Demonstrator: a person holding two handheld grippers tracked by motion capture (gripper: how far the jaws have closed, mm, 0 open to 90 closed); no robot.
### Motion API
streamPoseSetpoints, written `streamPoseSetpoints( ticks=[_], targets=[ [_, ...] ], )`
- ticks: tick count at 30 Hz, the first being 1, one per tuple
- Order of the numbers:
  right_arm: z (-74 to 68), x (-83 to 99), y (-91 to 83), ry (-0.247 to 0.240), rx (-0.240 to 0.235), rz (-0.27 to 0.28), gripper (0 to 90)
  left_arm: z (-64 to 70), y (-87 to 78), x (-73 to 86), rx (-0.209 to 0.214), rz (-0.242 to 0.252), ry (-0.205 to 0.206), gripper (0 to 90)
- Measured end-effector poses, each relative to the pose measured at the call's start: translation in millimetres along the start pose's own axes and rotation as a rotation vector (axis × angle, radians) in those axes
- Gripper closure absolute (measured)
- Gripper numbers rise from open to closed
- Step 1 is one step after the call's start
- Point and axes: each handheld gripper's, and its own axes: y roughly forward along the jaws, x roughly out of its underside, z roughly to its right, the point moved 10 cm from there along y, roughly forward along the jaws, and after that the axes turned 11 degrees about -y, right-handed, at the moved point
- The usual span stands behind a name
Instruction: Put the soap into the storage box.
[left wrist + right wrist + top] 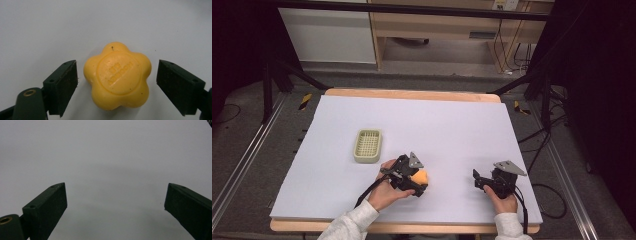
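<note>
Soap, a yellow flower-shaped bar, lies flat on my table between the wide-open left gripper jaws, untouched. It looks hard and slick; I'd pinch opposite lobes at 3 and 9 o'clock. Right gripper gapes empty.

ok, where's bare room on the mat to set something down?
Free: the whole far half beyond the soap dish, the right side past the right gripper, and the strip left of the dish. Crowded: near edge, where the left gripper straddles the yellow soap.
</note>
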Motion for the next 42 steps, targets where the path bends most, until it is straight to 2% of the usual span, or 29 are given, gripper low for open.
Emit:
streamPoseSetpoints(
  ticks=[15, 24, 42],
  targets=[
    [-0.6, 0.2, -0.1, 0.005, -0.009, -0.002, 5.0, 0.7, 12.3, 2.7, -0.009, -0.039, 0.009, 19.0],
    [-0.5, 0.1, -0.1, 0.005, -0.008, -0.002, 5.0, -0.3, 16.7, 2.6, -0.011, -0.054, -0.004, 23.7],
    [-0.3, 0.4, 0.0, 0.007, -0.008, -0.005, 5.1, -0.5, 21.3, 4.3, -0.02, -0.078, -0.017, 24.4]
  ],
)
